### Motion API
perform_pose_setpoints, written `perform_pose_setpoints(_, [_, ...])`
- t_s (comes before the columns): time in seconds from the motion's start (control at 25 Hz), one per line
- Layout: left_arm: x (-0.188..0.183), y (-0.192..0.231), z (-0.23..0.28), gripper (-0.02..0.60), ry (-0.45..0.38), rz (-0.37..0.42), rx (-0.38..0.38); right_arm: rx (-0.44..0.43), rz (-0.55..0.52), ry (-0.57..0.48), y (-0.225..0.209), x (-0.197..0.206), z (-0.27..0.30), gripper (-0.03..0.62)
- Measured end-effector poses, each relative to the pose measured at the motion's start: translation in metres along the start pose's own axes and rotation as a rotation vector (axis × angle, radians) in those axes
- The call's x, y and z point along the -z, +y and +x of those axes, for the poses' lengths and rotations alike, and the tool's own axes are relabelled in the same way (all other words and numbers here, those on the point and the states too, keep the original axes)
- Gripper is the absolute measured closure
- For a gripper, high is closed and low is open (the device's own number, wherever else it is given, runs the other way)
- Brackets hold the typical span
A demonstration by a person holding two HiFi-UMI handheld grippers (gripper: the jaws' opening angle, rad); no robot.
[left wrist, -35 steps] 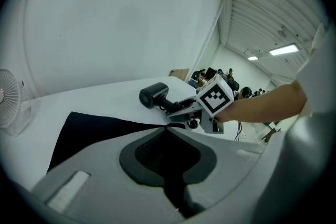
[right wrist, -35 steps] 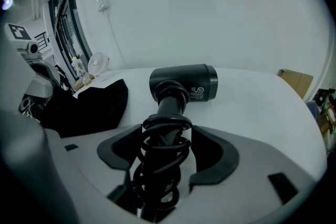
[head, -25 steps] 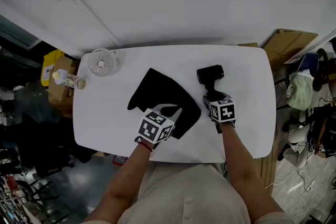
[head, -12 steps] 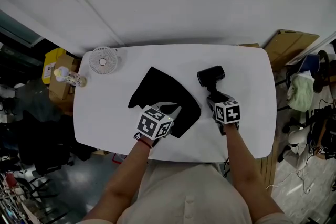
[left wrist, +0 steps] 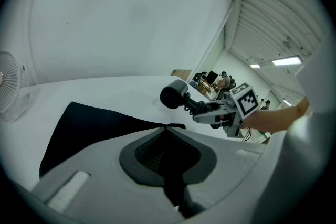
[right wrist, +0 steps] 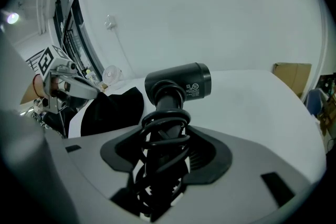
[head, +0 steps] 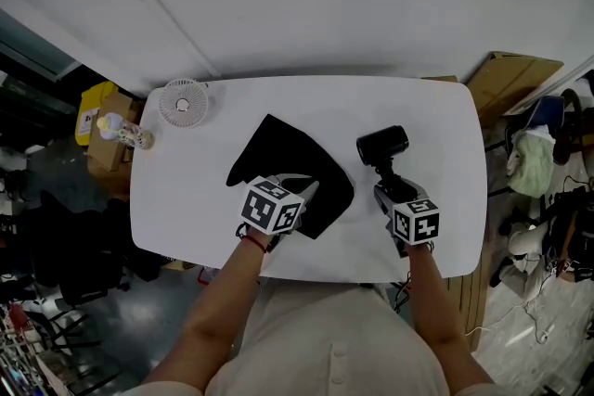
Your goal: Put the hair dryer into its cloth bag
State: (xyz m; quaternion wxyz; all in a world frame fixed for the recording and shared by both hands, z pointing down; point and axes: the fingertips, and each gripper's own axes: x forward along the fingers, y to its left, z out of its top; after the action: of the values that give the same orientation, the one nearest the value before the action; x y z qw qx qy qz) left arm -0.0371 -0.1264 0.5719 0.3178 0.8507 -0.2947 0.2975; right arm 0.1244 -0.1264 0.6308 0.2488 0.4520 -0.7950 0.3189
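Head view: black cloth bag [head: 283, 164] lying flat in the middle of the white counter [head: 436, 116], near edge pinched by the left gripper [head: 299, 191]. Just right of the bag, black hair dryer [head: 382, 145], handle clamped in the right gripper [head: 391, 188]. Small desk fan [head: 182, 102] at the far left corner.

Left gripper view: jaws pressed together on a fold of the bag's black cloth, hair dryer off to the right.

Right gripper view: jaws just drawn in, gripping the handle through its coiled cord [right wrist: 164, 131]. Barrel lying crosswise beyond the jaws, bag to the left.
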Motion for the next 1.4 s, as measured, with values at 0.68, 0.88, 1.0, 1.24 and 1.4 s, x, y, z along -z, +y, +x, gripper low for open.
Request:
perform_pose_setpoints(0.68, [-0.002, 0.002, 0.005, 0.565, 0.013, -0.039, -0.009, -0.127, -0.116, -0.021, 0.074, 0.038, -0.084, 0.356])
perform_pose_setpoints(0.88, [-0.004, 0.001, 0.007, 0.565, 0.018, -0.049, -0.005, -0.144, -0.222, 0.019, 0.095, 0.051, -0.083, 0.356])
perform_pose_setpoints(1.0, [-0.004, -0.001, 0.007, 0.565, 0.017, -0.056, -0.002, -0.146, -0.29, 0.052, 0.102, 0.062, -0.075, 0.356])
perform_pose_setpoints(1.24, [-0.004, -0.002, 0.006, 0.565, 0.013, -0.077, 0.008, -0.138, -0.416, 0.107, 0.109, 0.081, -0.059, 0.356])
perform_pose_setpoints(1.4, [-0.005, -0.007, 0.004, 0.565, 0.007, -0.103, 0.034, -0.064, -0.47, 0.127, 0.104, 0.085, -0.048, 0.356])
